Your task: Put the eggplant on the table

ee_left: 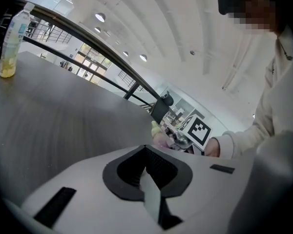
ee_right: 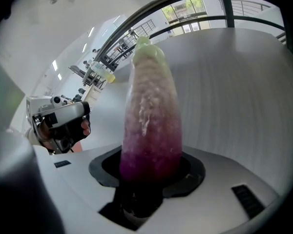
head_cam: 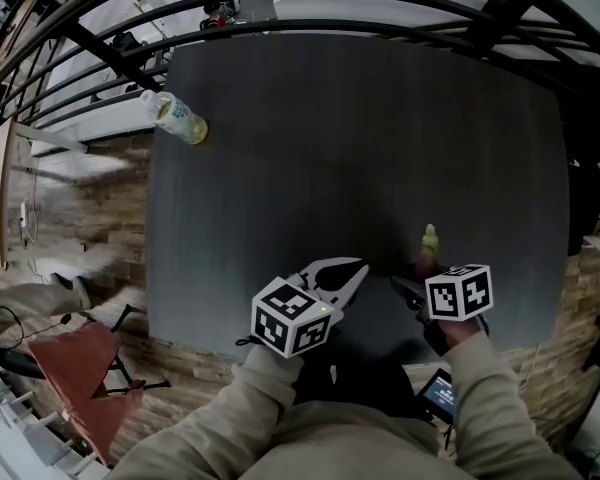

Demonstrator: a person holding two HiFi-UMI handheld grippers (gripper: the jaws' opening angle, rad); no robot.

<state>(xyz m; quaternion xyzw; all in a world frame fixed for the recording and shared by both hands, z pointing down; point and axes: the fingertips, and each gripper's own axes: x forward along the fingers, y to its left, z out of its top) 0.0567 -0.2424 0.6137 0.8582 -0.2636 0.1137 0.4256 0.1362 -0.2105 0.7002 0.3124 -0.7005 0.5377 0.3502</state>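
The right gripper's (ee_right: 151, 175) jaws are clamping the purple end of the eggplant (ee_right: 150, 106), its base hiding in their dark recess. Its pale green tip is pointing out over the dark table (head_cam: 360, 148), and whether it is touching the tabletop cannot be told. The left gripper's (ee_left: 147, 172) jaws are standing apart around nothing, near the right one, whose marker cube (head_cam: 458, 291) is mostly covering its jaws in the head view.
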